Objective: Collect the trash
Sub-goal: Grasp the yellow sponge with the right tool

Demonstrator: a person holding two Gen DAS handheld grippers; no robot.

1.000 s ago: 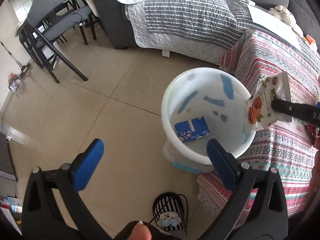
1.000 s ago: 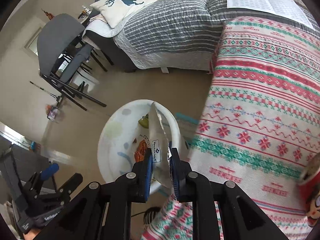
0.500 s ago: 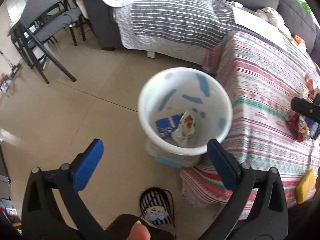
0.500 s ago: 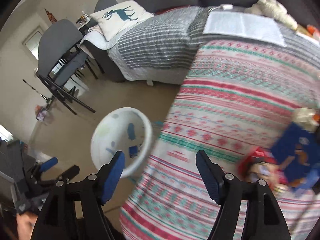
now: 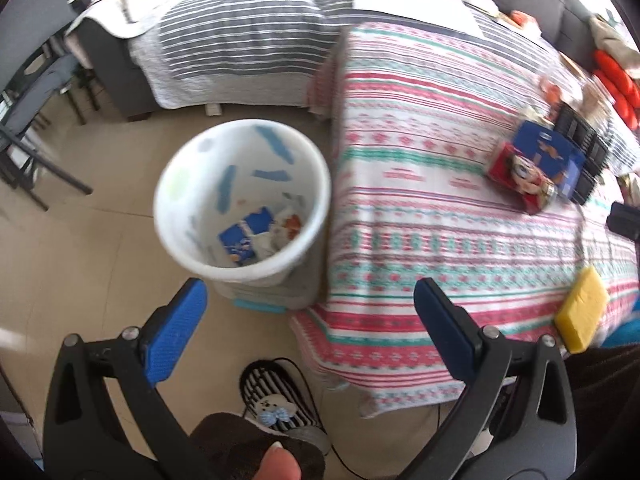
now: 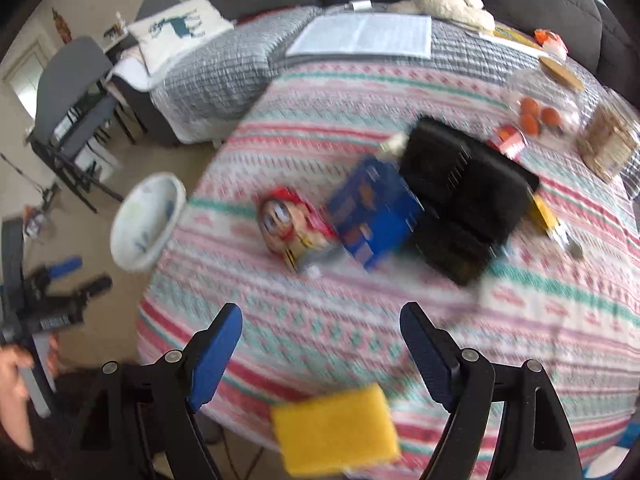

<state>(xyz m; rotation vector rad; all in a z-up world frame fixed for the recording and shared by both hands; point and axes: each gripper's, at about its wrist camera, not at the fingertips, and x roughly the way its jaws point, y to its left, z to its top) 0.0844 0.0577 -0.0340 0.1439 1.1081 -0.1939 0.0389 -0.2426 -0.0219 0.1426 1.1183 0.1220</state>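
A white trash bin stands on the floor beside the table; inside lie a blue wrapper and a white snack bag. It also shows in the right wrist view. My left gripper is open and empty, above the floor near the bin. My right gripper is open and empty over the table's front part. On the patterned tablecloth lie a red can and a blue box, also in the left wrist view as can and box.
A yellow sponge lies at the table's front edge. A black tray, oranges and a wooden block stack sit further back. A sofa with a grey blanket and chairs stand beyond.
My right gripper opened and let the snack bag drop into the bin, then swung right over the table. My left gripper turned right toward the table.
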